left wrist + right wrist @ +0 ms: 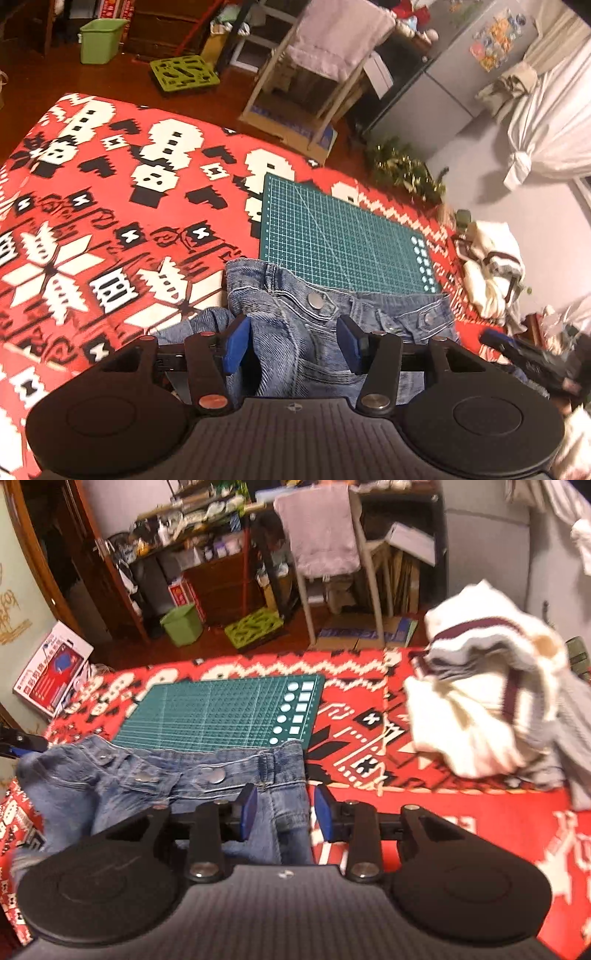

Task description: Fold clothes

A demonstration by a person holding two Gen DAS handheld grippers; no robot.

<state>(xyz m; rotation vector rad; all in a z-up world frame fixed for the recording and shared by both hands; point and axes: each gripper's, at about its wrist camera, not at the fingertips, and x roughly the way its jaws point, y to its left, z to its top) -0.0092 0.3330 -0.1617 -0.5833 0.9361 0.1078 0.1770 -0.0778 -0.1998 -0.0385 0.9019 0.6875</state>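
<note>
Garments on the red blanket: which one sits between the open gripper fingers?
The blue jeans, lying with their waistband against the green cutting mat. Both the left gripper and right gripper straddle them; the cream striped sweater lies apart, untouched.

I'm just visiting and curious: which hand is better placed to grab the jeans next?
Probably the left. Its tool is open astride the middle of the jeans, while the right tool is open at their edge, one pad over the blanket.

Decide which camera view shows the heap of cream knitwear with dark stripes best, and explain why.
The right wrist view: the heap of cream knitwear with dark stripes sits large on the red patterned blanket, though blurred. The left wrist view shows it only small near the right edge.
</note>
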